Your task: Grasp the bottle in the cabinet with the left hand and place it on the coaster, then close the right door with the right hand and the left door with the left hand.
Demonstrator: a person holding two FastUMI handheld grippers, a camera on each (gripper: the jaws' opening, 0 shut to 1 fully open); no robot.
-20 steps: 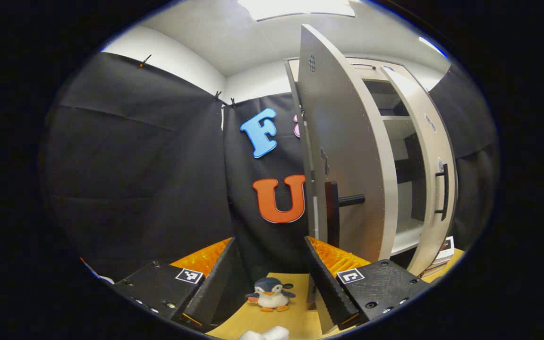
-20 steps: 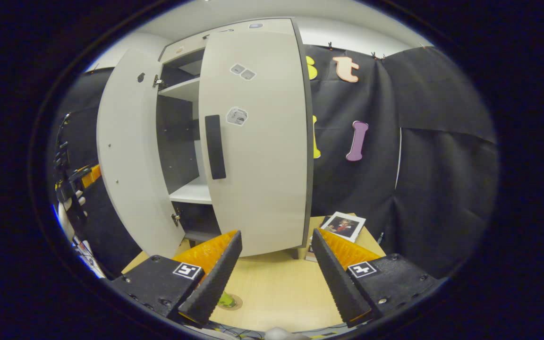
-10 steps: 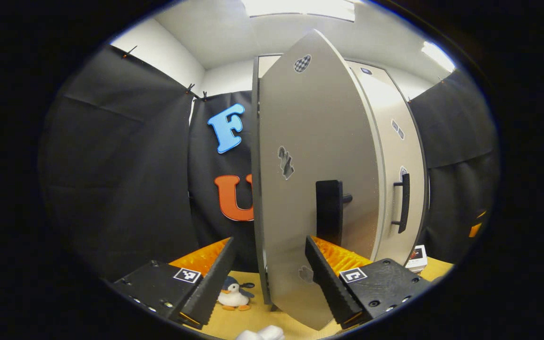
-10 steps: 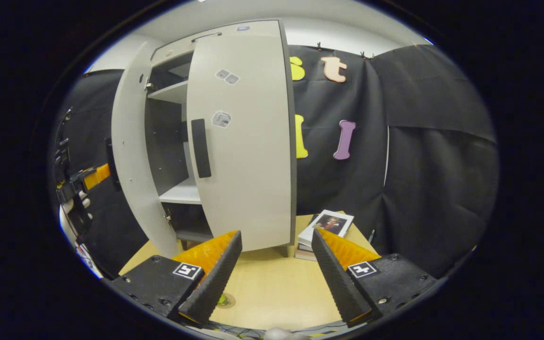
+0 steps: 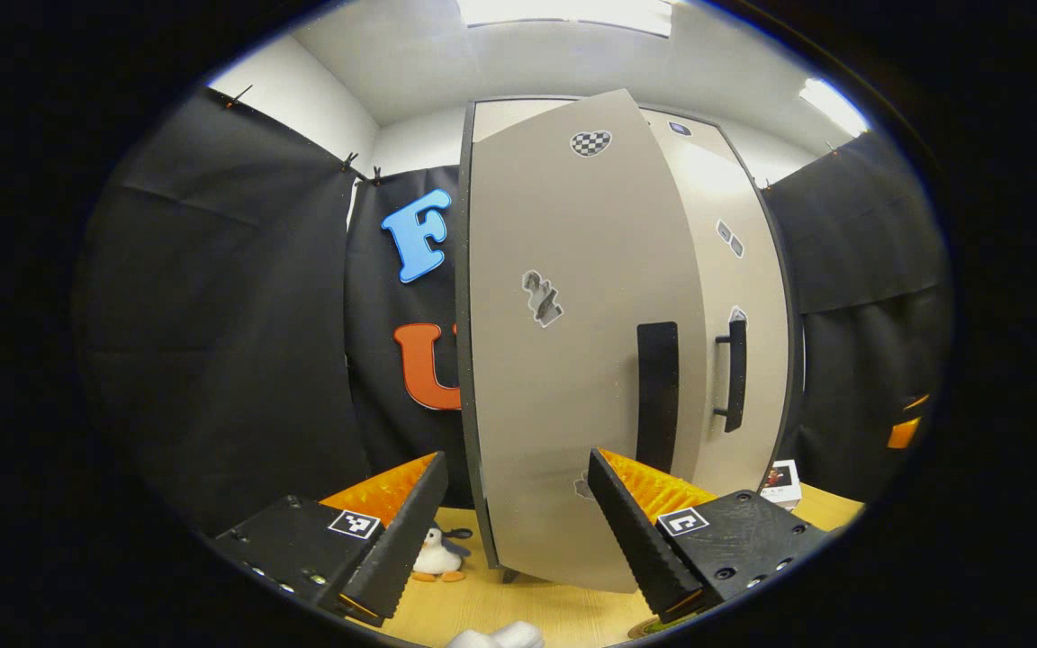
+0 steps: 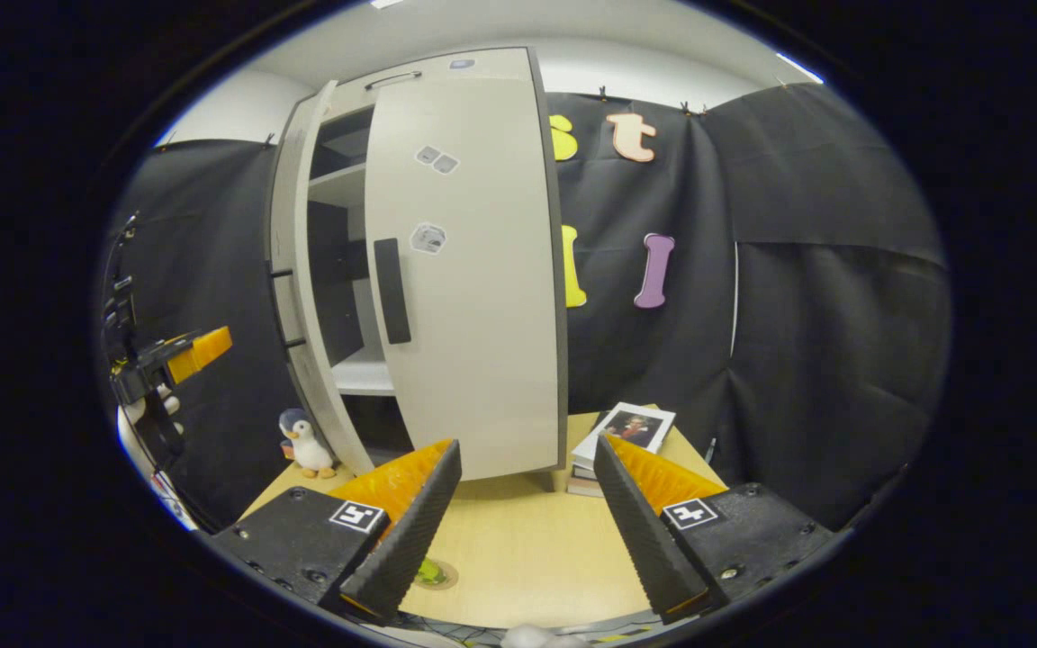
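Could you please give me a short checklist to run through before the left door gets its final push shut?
1. Tall pale-grey right cabinet door closed: ok.
2. Matching left cabinet door closed: not ok, ajar, shelves visible.
3. Left gripper open and holding nothing: ok.
4. Right gripper open, clear of the doors: ok.
5. Small penguin plush toy clear of the door's swing: cannot tell.
6. Bottle on the coaster: cannot tell.
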